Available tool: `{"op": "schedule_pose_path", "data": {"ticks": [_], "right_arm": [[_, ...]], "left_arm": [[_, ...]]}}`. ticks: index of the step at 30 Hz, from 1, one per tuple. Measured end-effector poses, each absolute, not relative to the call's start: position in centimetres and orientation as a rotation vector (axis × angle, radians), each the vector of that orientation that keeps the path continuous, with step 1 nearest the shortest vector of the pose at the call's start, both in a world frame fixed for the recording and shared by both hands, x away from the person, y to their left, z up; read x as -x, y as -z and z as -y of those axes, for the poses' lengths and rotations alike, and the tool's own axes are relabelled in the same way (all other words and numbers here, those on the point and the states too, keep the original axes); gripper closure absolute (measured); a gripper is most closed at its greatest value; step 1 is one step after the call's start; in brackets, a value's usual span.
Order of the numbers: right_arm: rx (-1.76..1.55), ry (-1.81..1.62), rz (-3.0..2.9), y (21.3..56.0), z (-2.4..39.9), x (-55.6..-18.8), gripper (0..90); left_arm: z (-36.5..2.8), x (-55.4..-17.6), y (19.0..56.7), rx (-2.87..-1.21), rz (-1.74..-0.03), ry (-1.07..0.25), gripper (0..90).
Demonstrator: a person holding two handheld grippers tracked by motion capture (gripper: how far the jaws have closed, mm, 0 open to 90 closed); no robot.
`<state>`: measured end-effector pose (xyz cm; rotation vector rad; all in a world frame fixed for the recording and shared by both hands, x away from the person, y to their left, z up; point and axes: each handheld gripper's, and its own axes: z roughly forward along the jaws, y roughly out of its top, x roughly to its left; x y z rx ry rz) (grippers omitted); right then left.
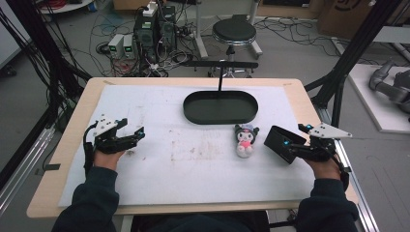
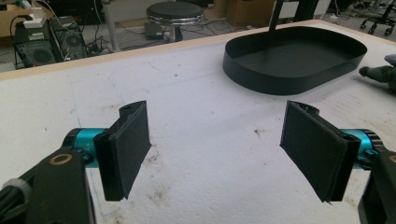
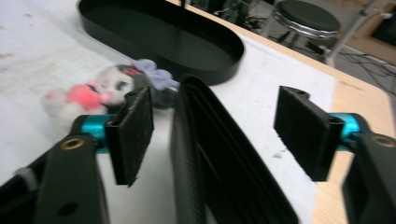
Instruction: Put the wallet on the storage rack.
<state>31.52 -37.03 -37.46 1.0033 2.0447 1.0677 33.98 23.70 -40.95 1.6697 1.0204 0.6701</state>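
A black flat case (image 1: 279,141) stands on edge at the right of the white mat. It rises between the jaws of my right gripper (image 1: 296,146), and in the right gripper view the case (image 3: 219,172) has a gap to each pad, so my right gripper (image 3: 217,130) is open. A small plush doll (image 1: 245,140) in pink with a dark head lies just left of the case, and the doll (image 3: 93,95) is beyond the left jaw. My left gripper (image 1: 135,134) rests at the mat's left side. The left gripper (image 2: 217,149) is open with nothing between its pads.
A black oval tray (image 1: 220,118) with a tall post sits at the mat's far middle, behind the doll, its wall (image 2: 261,84) ahead of the left gripper. The mat (image 1: 193,159) covers a wooden table. A stool (image 1: 234,33), computers and cables stand on the floor beyond.
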Motion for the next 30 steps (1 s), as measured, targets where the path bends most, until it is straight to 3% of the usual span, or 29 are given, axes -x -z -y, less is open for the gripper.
{"op": "schedule_pose_path", "data": {"ticks": [11,20,23,24,26,27,30], "right_arm": [[-1.003,-1.15,-2.073,40.1,39.6,-31.2,21.4],[-1.042,-1.12,-2.15,41.7,38.6,-33.0,21.8],[-1.055,-1.145,-2.199,42.4,38.2,-33.8,40.6],[-1.055,-1.145,-2.199,42.4,38.2,-33.8,40.6],[-1.059,-1.186,-2.226,42.4,38.4,-33.7,53.8],[-1.075,-1.196,-2.228,42.1,38.7,-33.5,72.1],[-1.119,-1.188,-2.204,41.4,38.8,-33.1,77.0]], "left_arm": [[-23.5,-34.0,41.0,-1.676,-1.018,-0.669,23.8],[-23.4,-34.0,41.0,-1.683,-1.018,-0.666,23.8],[-23.5,-34.0,41.0,-1.684,-1.023,-0.669,23.8],[-23.5,-34.0,41.0,-1.679,-1.024,-0.667,23.8],[-23.6,-34.0,41.0,-1.678,-1.026,-0.666,23.8],[-23.6,-34.0,41.1,-1.678,-1.027,-0.663,23.8],[-23.6,-34.0,41.1,-1.682,-1.03,-0.663,23.8]]}}
